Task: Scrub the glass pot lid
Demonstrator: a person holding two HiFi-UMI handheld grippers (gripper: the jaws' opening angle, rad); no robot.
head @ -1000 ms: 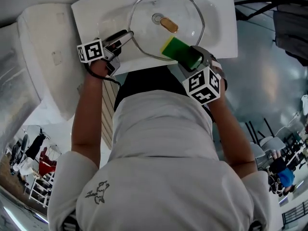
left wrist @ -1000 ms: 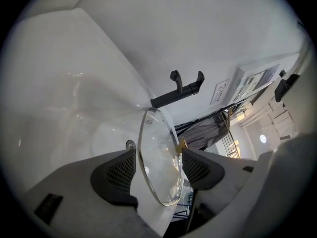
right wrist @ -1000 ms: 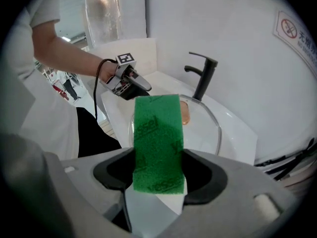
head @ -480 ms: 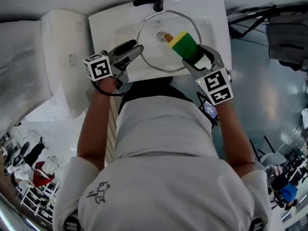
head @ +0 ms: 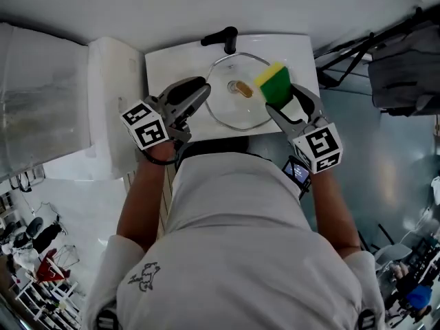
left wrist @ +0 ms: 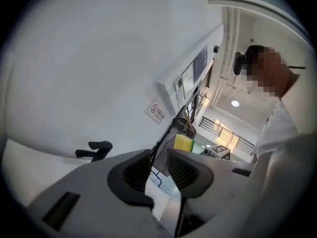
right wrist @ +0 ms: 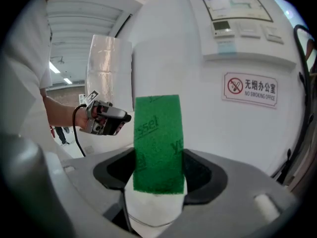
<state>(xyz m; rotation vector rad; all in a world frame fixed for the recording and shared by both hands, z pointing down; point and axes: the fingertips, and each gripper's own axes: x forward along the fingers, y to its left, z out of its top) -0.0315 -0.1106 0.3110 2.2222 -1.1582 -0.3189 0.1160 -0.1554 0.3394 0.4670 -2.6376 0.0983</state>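
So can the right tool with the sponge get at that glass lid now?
Probably yes. The right tool holds the green sponge right at the rim of the glass pot lid, nothing stands between them, and the left tool grips the opposite rim.

Head view looks steeply down on the sink (head: 161,67) — gripper views tilt wallward, seemingly sharing a sign (right wrist: 249,89).

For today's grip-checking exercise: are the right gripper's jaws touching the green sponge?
Touching. The right gripper view shows the right gripper clamping the green sponge, both jaws pressed against its sides.
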